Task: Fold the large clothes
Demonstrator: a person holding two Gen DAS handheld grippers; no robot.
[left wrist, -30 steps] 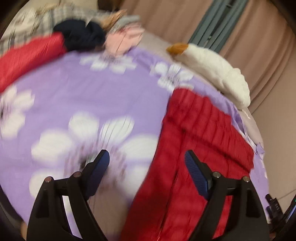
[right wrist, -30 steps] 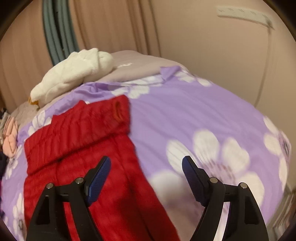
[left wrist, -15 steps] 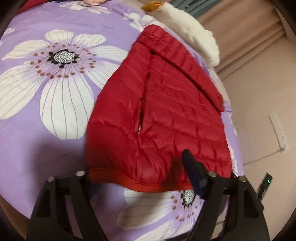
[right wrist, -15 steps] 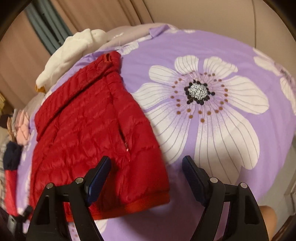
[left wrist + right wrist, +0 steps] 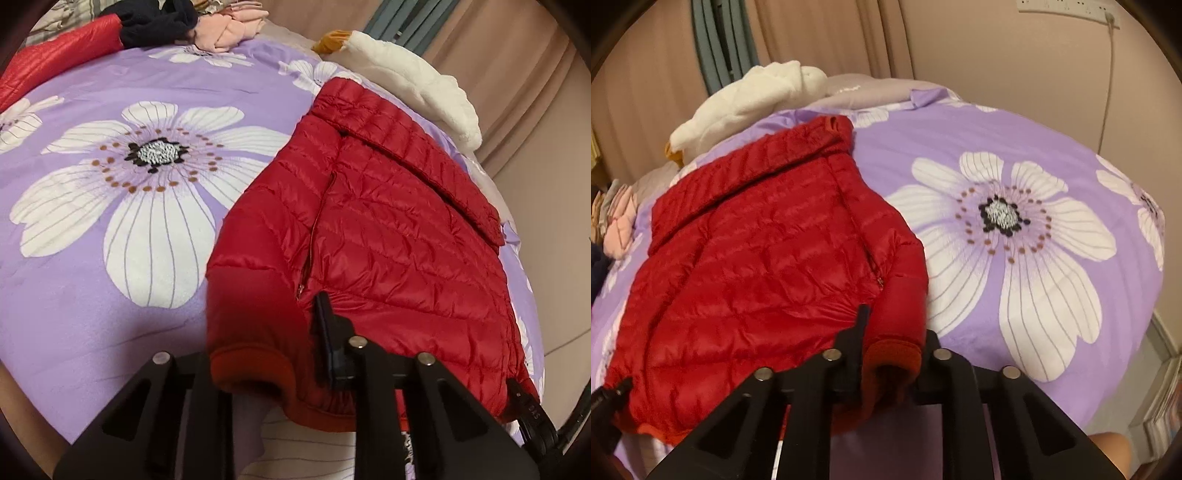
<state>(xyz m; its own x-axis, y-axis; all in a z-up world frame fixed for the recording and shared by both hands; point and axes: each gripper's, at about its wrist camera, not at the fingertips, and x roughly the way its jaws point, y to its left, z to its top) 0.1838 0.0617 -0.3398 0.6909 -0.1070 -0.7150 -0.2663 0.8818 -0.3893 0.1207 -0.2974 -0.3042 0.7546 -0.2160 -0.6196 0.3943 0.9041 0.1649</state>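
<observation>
A red quilted down jacket [image 5: 388, 229] lies flat on a purple flowered bedcover [image 5: 74, 302], collar towards the far side. It also shows in the right wrist view [image 5: 757, 266]. My left gripper [image 5: 266, 354] is shut on the jacket's near left hem corner; one finger is hidden under the fabric. My right gripper [image 5: 890, 354] is shut on the near right hem corner, with the orange-red hem band bunched between the fingers.
A white plush blanket [image 5: 417, 74] lies behind the collar by the curtains. A pile of clothes, dark blue [image 5: 155, 22], pink [image 5: 229, 26] and another red garment [image 5: 55, 55], sits at the far left. The wall [image 5: 1015, 55] runs along the right.
Both grippers were open above the near hem half a second ago. Now both have come down and closed on the hem corners, one at each side.
</observation>
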